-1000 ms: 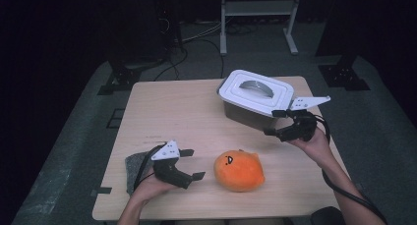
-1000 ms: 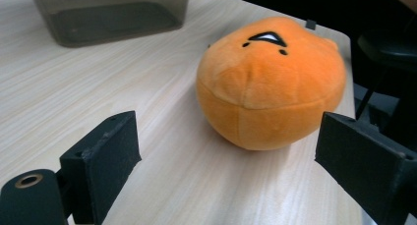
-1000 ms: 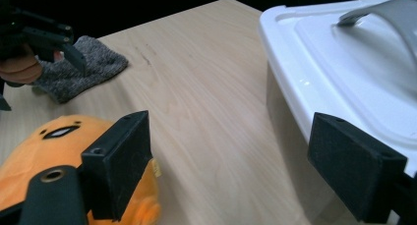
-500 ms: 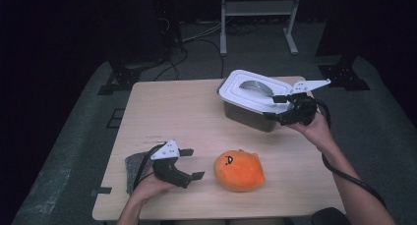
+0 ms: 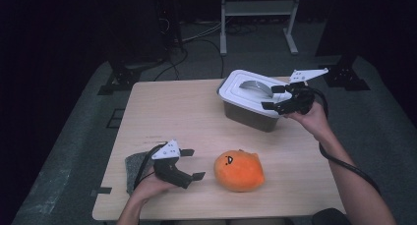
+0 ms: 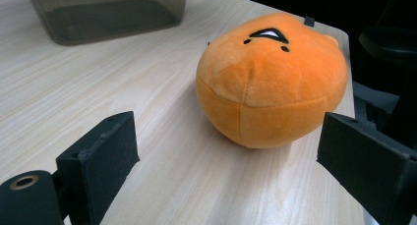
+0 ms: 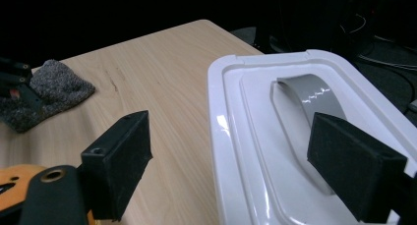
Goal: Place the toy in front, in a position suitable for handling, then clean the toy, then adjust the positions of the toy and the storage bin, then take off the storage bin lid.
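Observation:
A round orange plush (image 5: 239, 170) with a small face lies near the table's front. My left gripper (image 5: 193, 164) rests open on the table just left of it, apart from it; in the left gripper view the plush (image 6: 270, 80) sits a little beyond the spread jaws of this gripper (image 6: 228, 161). A dark see-through box (image 5: 248, 114) with a white lid (image 5: 246, 90) and a grey handle (image 7: 310, 102) stands at the back right. My right gripper (image 5: 270, 97) hovers open over the lid's right side, its jaws either side of the lid's (image 7: 255, 151) near end.
A grey woolly cloth (image 5: 134, 166) lies under the left hand at the table's front left; the same cloth (image 7: 44, 90) appears far off in the right gripper view. The wooden table (image 5: 182, 112) has bare room at its back left. A metal rack and cables stand on the floor behind.
The right gripper has risen from beside the box's right front and moved left over the lid. The left gripper and the plush have stayed put.

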`<state>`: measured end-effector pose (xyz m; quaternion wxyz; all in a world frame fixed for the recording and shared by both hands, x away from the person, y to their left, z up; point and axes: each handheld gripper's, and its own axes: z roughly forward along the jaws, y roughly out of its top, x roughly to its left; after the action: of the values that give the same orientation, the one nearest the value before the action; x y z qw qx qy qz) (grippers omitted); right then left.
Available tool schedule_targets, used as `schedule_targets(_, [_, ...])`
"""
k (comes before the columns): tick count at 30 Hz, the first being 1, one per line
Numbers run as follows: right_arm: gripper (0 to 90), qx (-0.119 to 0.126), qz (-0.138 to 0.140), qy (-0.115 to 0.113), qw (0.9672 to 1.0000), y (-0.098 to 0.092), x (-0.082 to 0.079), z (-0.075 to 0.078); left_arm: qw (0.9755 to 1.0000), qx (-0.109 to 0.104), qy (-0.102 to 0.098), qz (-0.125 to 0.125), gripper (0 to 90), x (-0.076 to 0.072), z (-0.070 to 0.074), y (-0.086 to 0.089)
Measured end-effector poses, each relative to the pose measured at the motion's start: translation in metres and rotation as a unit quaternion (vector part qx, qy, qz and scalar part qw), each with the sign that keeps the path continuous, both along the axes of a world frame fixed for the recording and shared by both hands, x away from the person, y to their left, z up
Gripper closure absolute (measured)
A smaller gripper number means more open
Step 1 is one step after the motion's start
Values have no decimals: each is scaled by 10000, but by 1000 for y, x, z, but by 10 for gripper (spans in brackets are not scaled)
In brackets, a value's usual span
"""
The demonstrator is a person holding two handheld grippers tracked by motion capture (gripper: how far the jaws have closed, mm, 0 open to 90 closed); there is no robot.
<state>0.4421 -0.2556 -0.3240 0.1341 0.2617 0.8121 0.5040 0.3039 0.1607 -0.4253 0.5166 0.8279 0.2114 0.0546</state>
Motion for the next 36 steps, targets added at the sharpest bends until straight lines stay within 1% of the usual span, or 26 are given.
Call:
schedule_targets(5, [155,-83,22,-43,10000,4,10,3,10000,-2,-3,12,75,0,1,1])
schedule_targets(7, [155,-70,23,-26,10000,5,15,4,10000,-6,2,5,75,0,1,1])
schedule_targets(12, [155,-104,-15,12,9999,7,25,1,10000,25,-7,-8,76,0,0,2])
schedule_targets(17, [155,-62,-27,18,10000,9,32,0,10000,-22,5,-13,75,0,1,2])
schedule_targets(23, [155,-62,-72,17,10000,10,41,-2,10000,-1,14,-18,75,0,0,2])
schedule_targets(28, [157,-138,-153,21,9998,11,51,-4,10000,-13,21,2,75,0,0,5])
schedule_targets(31, [162,-189,-174,37,9997,11,60,-7,10000,-53,37,41,75,1,1,6])
schedule_targets(33, [163,-172,-201,66,9996,11,64,-8,10000,-20,26,51,75,1,0,7])
schedule_targets(35, [212,-207,-205,84,9995,12,68,-9,10000,-36,56,57,75,2,-1,6])
schedule_targets(36, [217,-206,-185,71,9996,12,70,-9,10000,-34,70,52,75,2,-2,6])
